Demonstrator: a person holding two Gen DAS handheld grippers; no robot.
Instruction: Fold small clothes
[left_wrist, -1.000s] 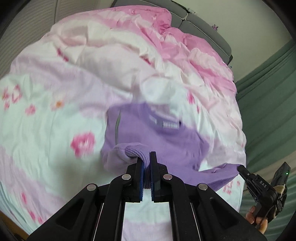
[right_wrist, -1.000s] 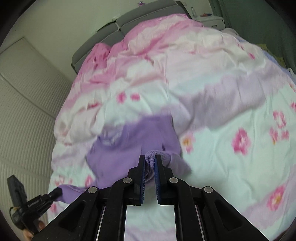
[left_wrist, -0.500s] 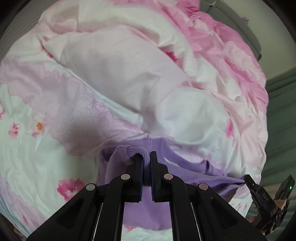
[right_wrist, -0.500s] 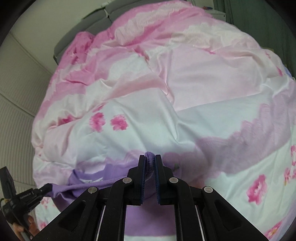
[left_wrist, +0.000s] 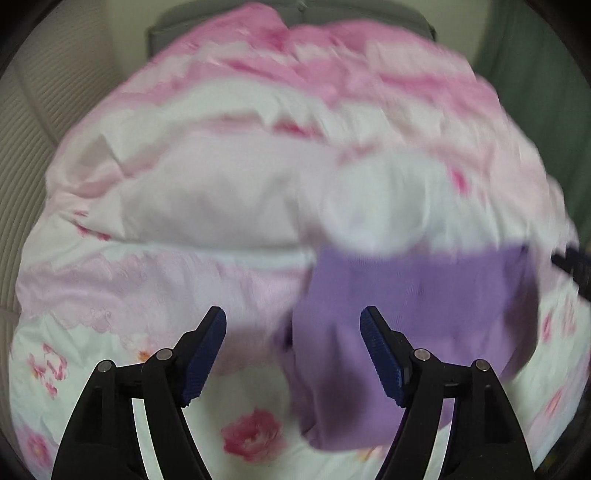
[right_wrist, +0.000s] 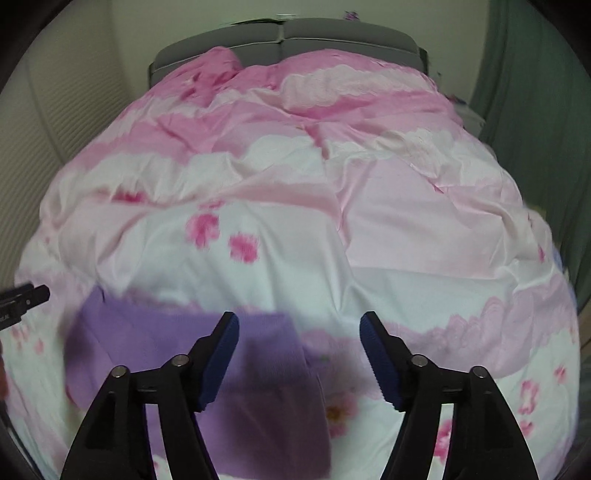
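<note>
Left tool (left_wrist: 293, 325) spread wide apart, nothing between its blue-padded fingers (left_wrist: 207, 354) — held just above the bed. Purple garment (left_wrist: 406, 314) lying flat on the pink-and-white floral duvet (left_wrist: 221, 192), ahead of the tool and toward its right finger, which overlapped the cloth's left part in view; whether touching, impossible to tell. Blurred throughout, so no seams or label made out. Looked like a folded, roughly rectangular block, upper edge tucked against a puffed white ridge of the duvet. Dark tip of the other tool just visible at the far right edge, beside the garment's right end.

Right tool (right_wrist: 299, 328) likewise opened wide, gripping nothing. Same purple garment (right_wrist: 177, 343) seen ahead and to the left of it, passing under the left finger and down toward the bottom of the view, with a dark shadow across its lower part. Bare flowered duvet (right_wrist: 369, 229) between and beyond the two fingers on the right side. Black tip of the left tool (right_wrist: 22, 299) poked in at the far left edge, near the garment's left end.

Grey headboard (right_wrist: 288, 40) beyond the duvet, far ahead of both tools; green curtain (right_wrist: 535, 92) off to the right, pale ribbed wall (right_wrist: 55, 122) off to the left.
</note>
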